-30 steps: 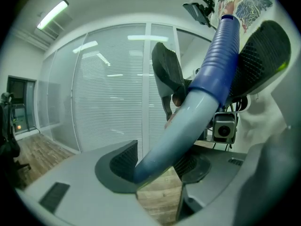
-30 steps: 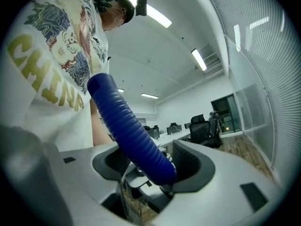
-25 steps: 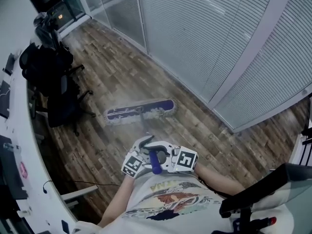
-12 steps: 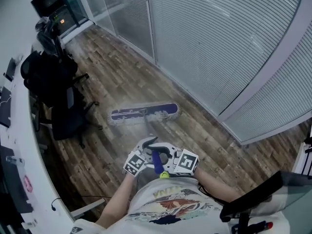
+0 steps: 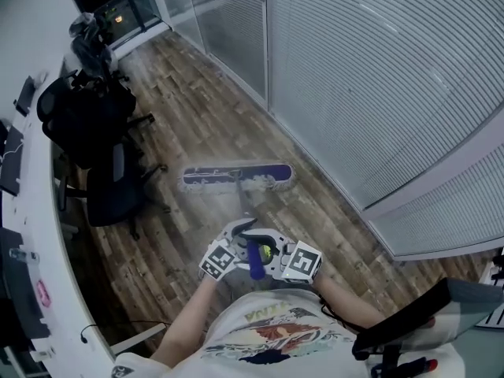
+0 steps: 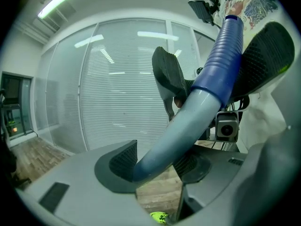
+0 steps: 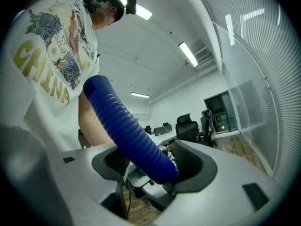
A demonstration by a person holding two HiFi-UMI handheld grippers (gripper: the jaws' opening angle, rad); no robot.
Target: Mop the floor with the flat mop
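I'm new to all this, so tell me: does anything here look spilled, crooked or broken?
Nothing stands out. The flat mop head lies flat on the wood floor, no spill shows, and the left gripper and right gripper are shut on the mop handle. A yellow-green speck beside them is too small to identify.

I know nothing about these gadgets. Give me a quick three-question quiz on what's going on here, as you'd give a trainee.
1. True or false: the left gripper holds nothing.
2. How does the flat mop head lie? A: flat on the wooden floor. B: lifted clear of it. C: standing on end.
3. Fill in: the right gripper is shut on the ribbed, ____-coloured part of the mop handle.

Key: 1 false, its jaws are shut on the mop handle; 2 A; 3 blue.
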